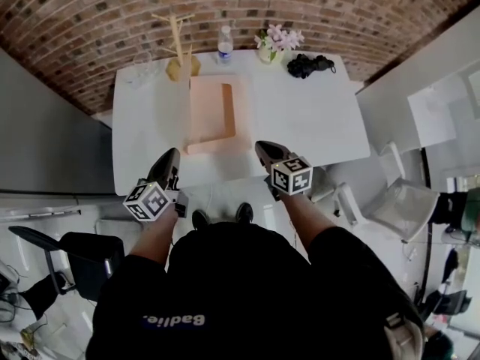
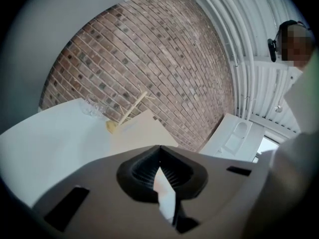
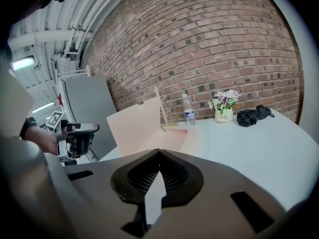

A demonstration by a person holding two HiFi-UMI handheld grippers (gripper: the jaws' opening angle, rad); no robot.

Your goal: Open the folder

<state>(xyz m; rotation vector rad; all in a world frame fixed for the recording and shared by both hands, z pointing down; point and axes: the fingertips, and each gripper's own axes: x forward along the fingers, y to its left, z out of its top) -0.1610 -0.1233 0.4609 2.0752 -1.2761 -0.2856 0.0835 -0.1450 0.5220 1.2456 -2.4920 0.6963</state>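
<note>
The left hand-held gripper (image 1: 166, 162) and the right hand-held gripper (image 1: 265, 151) both have their jaws together on nothing, and hover at the near edge of the bench (image 1: 315, 118). The folder (image 1: 214, 115) lies just ahead, between them, with one cover standing up from the other. It looks already open, and both tools probably hang back so as not to knock it.

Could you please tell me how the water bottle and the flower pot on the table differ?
The water bottle is tall, slim and clear, with a blue label; the flower pot is short and pale. The water bottle is capped; the flower pot is open and holds pinkish flowers. Both stand upright on the white table near the brick wall.
</note>
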